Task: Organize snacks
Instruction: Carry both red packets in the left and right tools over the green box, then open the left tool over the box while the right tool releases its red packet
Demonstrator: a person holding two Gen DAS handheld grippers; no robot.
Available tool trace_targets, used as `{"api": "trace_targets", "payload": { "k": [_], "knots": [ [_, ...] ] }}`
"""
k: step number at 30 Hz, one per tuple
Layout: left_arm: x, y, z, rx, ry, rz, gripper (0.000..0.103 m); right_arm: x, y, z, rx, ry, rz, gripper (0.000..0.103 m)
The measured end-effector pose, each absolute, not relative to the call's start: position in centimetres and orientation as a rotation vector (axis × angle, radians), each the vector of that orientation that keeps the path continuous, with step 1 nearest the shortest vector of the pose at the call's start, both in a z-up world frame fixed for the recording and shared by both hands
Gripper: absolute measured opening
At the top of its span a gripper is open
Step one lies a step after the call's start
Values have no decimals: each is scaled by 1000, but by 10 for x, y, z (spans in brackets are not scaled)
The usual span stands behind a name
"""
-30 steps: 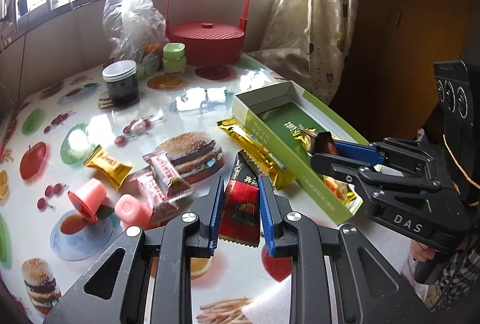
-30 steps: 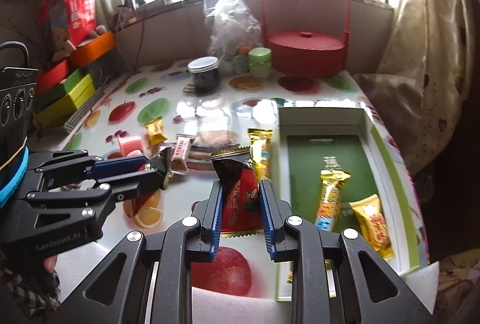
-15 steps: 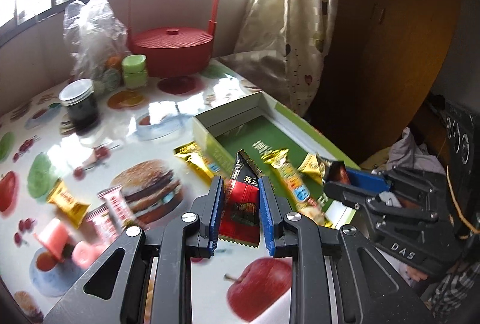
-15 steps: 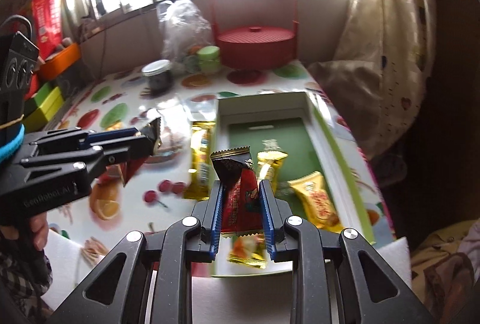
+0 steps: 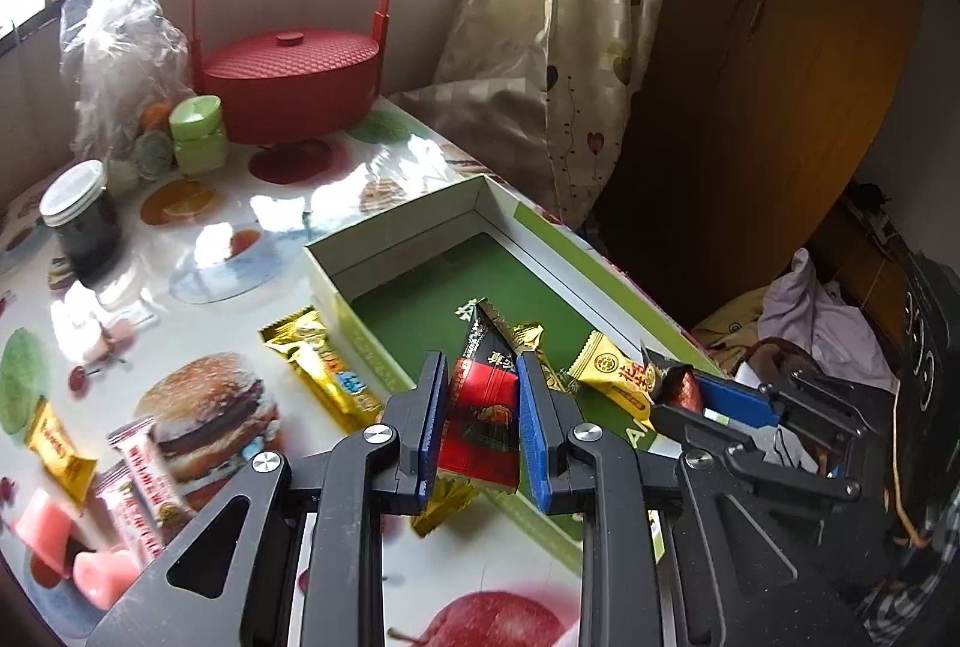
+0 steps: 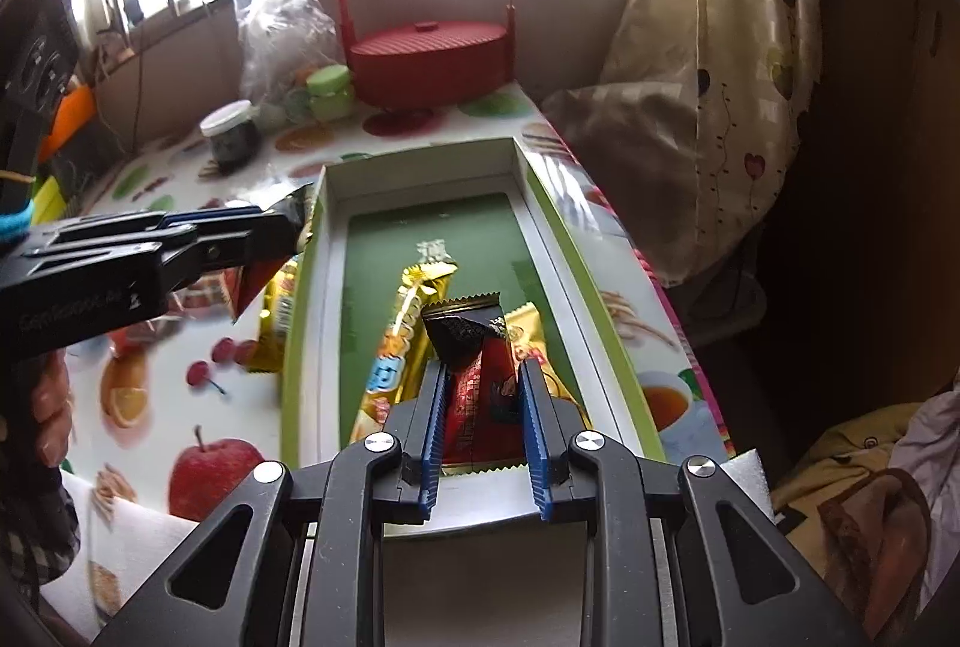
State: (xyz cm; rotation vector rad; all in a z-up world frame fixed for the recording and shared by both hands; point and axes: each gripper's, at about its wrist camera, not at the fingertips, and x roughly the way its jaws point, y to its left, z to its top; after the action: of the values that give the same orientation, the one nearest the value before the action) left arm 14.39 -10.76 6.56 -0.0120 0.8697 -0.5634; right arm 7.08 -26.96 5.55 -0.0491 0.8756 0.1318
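Two red-black snack packets (image 5: 480, 413) (image 6: 486, 395) | one pinched in left gripper (image 5: 477, 428), one in right gripper (image 6: 483, 428), both clamped tight | poised over green box (image 6: 303, 287), likely for dropping beside gold snacks (image 6: 396, 341) | more scattered on table (image 5: 252, 203)

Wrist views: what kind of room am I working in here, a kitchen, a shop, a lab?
Most likely a home, a table by a window. The table wears a fruit-and-burger print cover, a heart-patterned curtain hangs beside it, and a red lidded basket and a jar sit at the far end.
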Motion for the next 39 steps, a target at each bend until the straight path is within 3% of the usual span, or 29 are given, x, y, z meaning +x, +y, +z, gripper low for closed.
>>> {"api": "trace_targets", "payload": {
  "k": [24,31,36,39],
  "knots": [
    [160,-131,34,-7,964,-561,24,76,-275,36,-108,901,75,24],
    [160,-132,33,0,973,-561,25,78,-277,33,-68,908,75,35],
    [157,-131,35,-10,965,-580,40,78,-279,34,-30,902,80,51],
    [153,-131,39,-2,956,-579,45,77,-280,36,-16,897,78,53]
  ]
}}
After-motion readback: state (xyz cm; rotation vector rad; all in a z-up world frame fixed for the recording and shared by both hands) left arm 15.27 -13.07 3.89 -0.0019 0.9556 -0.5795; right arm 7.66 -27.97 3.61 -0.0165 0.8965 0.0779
